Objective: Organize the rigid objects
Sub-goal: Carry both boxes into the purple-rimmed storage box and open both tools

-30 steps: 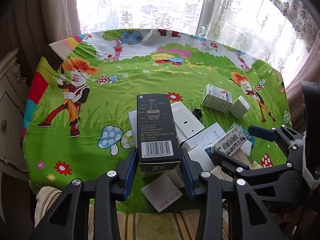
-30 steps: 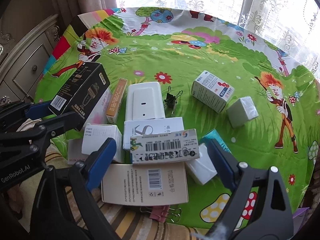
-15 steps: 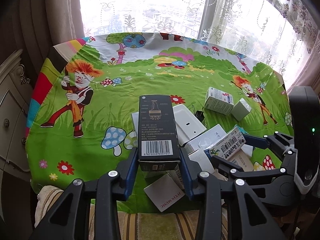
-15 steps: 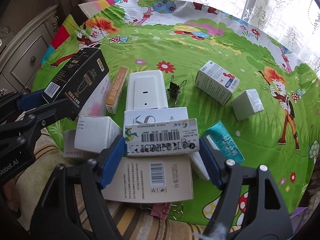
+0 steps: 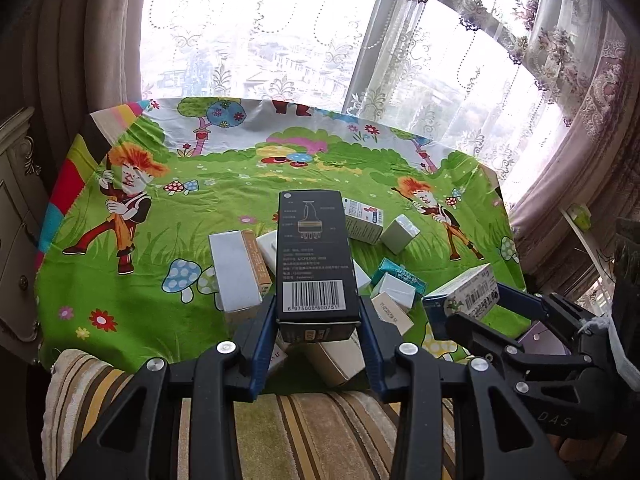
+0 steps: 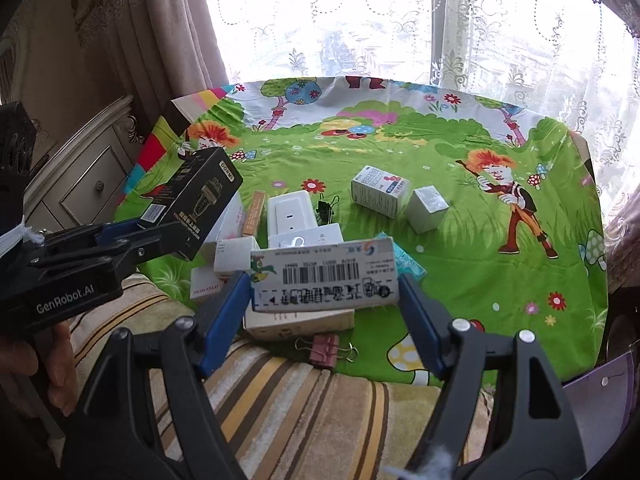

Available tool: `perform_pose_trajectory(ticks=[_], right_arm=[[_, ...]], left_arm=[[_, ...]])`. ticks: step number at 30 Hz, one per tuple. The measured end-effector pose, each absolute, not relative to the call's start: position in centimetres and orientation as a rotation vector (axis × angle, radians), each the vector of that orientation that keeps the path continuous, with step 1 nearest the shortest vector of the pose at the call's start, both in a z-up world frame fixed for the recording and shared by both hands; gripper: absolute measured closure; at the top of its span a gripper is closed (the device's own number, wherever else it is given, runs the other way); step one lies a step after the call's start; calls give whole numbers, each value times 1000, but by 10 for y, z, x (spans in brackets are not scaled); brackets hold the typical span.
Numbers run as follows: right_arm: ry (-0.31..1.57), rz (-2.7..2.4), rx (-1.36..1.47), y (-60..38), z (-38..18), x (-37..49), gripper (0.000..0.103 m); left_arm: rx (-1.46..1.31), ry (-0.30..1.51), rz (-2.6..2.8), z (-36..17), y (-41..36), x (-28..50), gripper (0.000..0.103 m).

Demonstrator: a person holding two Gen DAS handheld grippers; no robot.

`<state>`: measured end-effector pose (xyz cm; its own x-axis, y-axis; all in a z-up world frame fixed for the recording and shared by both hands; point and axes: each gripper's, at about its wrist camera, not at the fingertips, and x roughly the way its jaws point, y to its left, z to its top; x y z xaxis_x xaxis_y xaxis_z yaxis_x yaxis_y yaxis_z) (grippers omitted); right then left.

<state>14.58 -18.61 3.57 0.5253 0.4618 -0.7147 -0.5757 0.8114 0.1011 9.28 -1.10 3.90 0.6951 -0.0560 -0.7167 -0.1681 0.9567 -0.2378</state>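
The left gripper [image 5: 318, 322] has its fingers clamped on the near end of a black box [image 5: 314, 260], barcode up, lifted above the table [image 5: 132, 240]. The right gripper [image 6: 324, 290] pinches a white barcoded carton [image 6: 324, 276] crosswise between its fingers, apparently clear of the cluster of small boxes [image 6: 298, 236] just beyond the fingertips. A pink binder clip [image 6: 324, 350] lies below them.

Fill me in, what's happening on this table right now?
A person is sorting small boxes on a cartoon-print tablecloth. The left gripper is clamped on a black barcoded box, lifted above the pile; the right gripper holds a white barcoded carton. More cartons, a white flat device and a pink binder clip remain on the cloth.
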Motion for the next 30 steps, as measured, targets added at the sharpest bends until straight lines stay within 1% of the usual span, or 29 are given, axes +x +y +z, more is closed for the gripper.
perform_pose_trajectory(ticks=[6,11,16,23,24,26,27,28,30], right_arm=[[782,536,-41,-251,51,123,25],[735,412,29,-312,61,99,25],[708,234,88,-374,64,78,25],[691,27,179,-442,65,57,25],[689,0,189,-448,64,54,25],[693,-41,213,-458,62,55,24],[706,-46,225,-462,60,55,24],[720,-46,240,-463,57,56,23],[737,-30,266,-463,53,56,22]], left_arm=[[-296,814,-88,48,-65,80,63],[-241,836,-227,52,-121,73,63],[-200,867,-360,52,-167,68,63],[-130,851,-564,57,-226,61,62],[-120,849,-602,58,-232,61,61],[-108,863,-674,57,-243,59,51],[-116,868,-689,56,-244,58,44],[-131,871,-690,56,-243,58,41],[-167,881,-678,56,-235,56,40]])
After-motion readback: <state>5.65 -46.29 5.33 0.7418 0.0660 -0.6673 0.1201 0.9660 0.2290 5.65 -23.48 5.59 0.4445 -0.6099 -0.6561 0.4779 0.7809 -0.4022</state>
